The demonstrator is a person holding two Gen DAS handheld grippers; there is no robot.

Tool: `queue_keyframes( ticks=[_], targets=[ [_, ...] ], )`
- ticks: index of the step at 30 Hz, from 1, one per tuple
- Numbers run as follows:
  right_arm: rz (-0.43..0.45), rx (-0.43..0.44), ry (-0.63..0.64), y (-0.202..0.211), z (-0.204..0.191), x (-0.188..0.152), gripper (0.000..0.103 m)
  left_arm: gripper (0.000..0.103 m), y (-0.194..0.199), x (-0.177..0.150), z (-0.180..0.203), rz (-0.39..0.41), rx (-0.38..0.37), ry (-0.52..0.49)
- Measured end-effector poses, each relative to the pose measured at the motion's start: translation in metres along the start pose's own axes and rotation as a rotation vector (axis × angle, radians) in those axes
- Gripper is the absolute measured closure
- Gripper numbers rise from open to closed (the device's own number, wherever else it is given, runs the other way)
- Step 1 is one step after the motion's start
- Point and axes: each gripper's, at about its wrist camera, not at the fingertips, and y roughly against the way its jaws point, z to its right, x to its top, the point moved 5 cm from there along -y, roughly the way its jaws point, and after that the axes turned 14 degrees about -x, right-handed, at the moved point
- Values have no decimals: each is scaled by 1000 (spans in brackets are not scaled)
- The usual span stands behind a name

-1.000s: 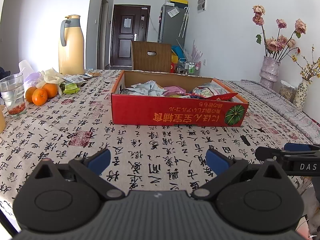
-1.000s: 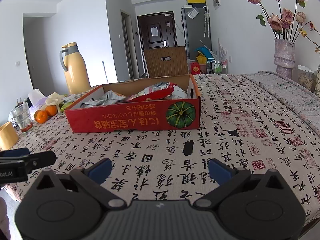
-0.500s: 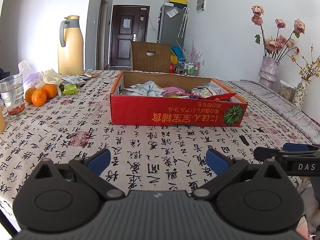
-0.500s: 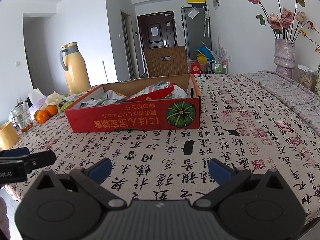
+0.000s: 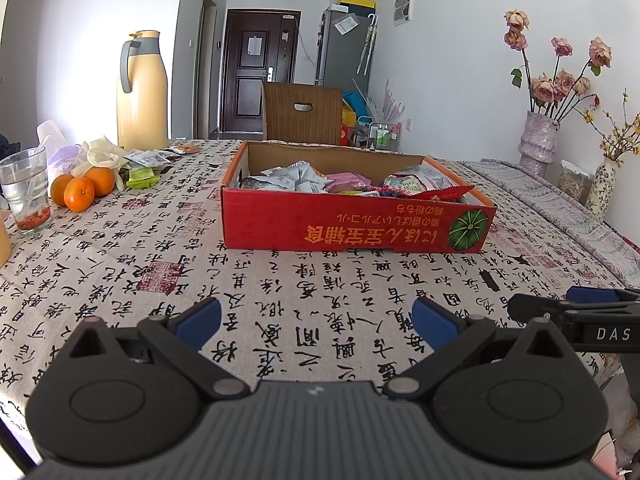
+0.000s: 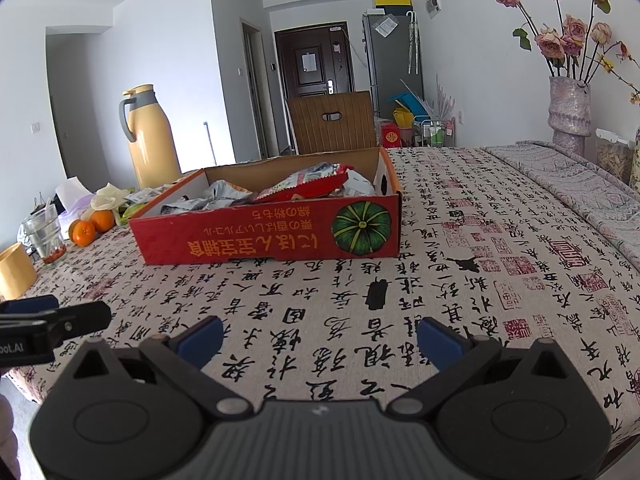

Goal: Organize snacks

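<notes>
Left claw (image 5: 316, 318) and right claw (image 6: 318, 338), both spread apart and empty, low in frame; shallow red cardboard box (image 5: 352, 228) of snack packets (image 5: 296, 178) mid-frame on tabletop (image 5: 120, 256). Approach over the near wall, descending onto one packet.

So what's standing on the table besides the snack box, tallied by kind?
Round orange fruits: 3
Clear drinking glass: 1
Tall yellow thermos jug: 1
Vases with flowers: 2
Total: 7
</notes>
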Motion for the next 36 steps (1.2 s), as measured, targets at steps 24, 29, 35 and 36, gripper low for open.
queue_keyframes(
  ticks=[24,29,35,36],
  targets=[
    [-1,0,0,0,0,0,0,0,1,0,2,-2,-7,3],
    [-1,0,0,0,0,0,0,0,1,0,2,-3,-8,6],
    [-3,-1,0,0,0,-3,0,0,1,0,2,4,-10,6],
    [-4,-1,0,0,0,-3,0,0,1,0,2,7,-12,4]
  ],
)
